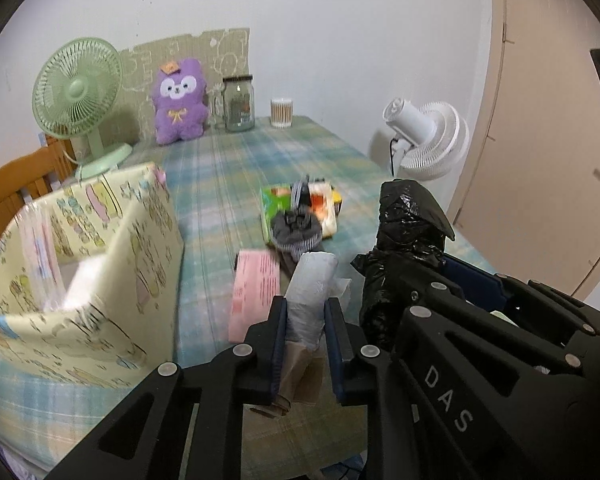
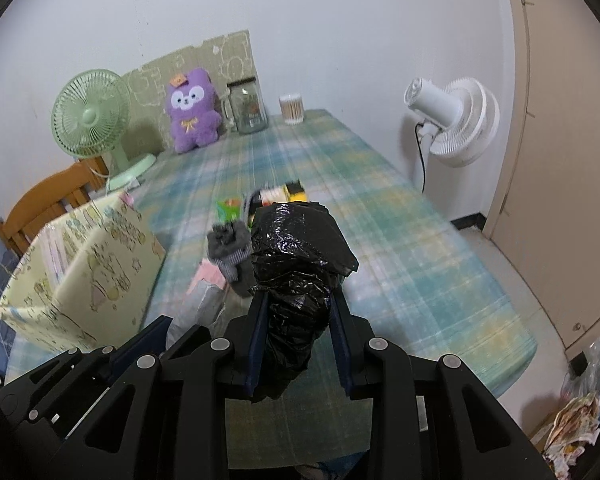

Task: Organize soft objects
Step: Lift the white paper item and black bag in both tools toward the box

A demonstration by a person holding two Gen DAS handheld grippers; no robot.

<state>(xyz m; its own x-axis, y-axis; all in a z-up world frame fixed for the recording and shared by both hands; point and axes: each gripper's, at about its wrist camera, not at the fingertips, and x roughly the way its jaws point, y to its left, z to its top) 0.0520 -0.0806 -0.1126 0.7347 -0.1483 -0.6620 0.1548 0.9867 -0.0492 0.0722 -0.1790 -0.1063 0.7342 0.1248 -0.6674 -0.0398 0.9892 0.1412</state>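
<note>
Glossy, crinkled black plastic bag (image 2: 300,256); matt grey plastic roll (image 1: 312,292); woven plaid cloth tablecloth (image 1: 236,168); fuzzy purple plush bear (image 1: 179,102); clear glass jar (image 1: 239,105); varnished wooden chair (image 1: 16,192).

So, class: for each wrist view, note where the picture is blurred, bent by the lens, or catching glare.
Left wrist view: the patterned box is smeared by motion blur, the door edge bows from fisheye distortion, and dark vignette fills the corners. Right wrist view: the black plastic bundle shows bright specular glints, the checked tablecloth streaks softly, and the purple plush stays fairly sharp.
</note>
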